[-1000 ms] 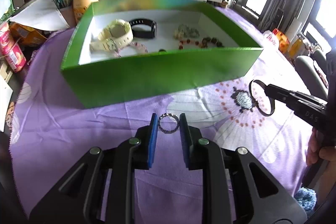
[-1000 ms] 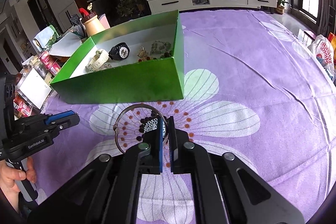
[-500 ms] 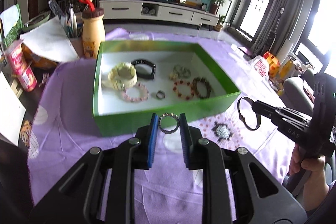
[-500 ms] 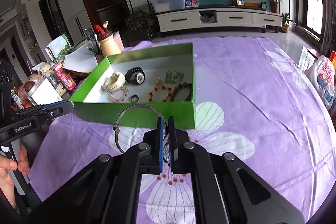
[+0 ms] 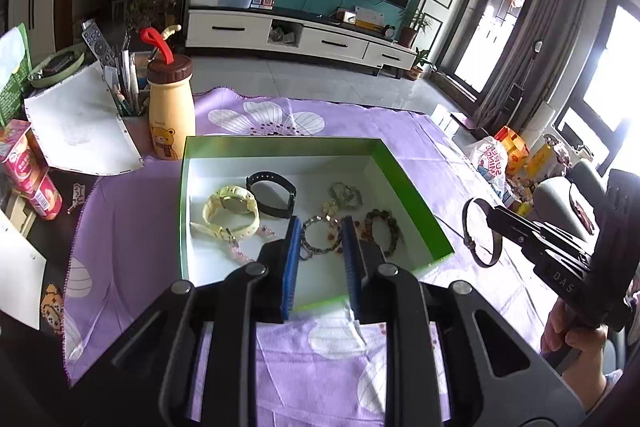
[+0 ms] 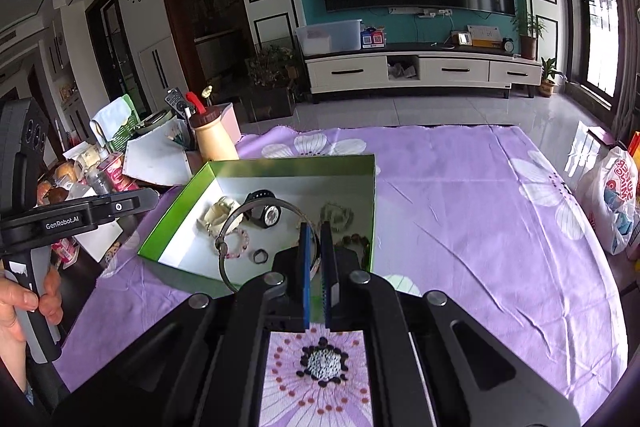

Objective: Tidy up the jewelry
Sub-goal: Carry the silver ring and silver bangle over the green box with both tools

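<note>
My left gripper (image 5: 320,233) is shut on a small silver chain bracelet (image 5: 318,237) and holds it above the green box (image 5: 416,203). My right gripper (image 6: 314,229) is shut on a thin dark metal bangle (image 6: 240,223), high over the box's (image 6: 372,187) near right corner; the right gripper also shows in the left wrist view (image 5: 490,217) with the bangle (image 5: 478,239). In the box lie a yellow watch (image 5: 230,211), a black watch (image 5: 272,193), a pink bead bracelet (image 6: 236,243), a dark ring (image 6: 260,257), bead bracelets (image 5: 382,229) and a pale charm bracelet (image 5: 346,195).
A purple flowered cloth (image 6: 480,211) covers the table. A yellow bear bottle (image 5: 170,107), a pen holder (image 5: 128,95), papers (image 5: 76,123) and snack packs (image 5: 28,171) crowd the far left. A plastic bag (image 6: 612,203) lies at the right edge.
Both grippers have risen well above the table with their pieces and moved toward the box. I now look down into the box from above.
</note>
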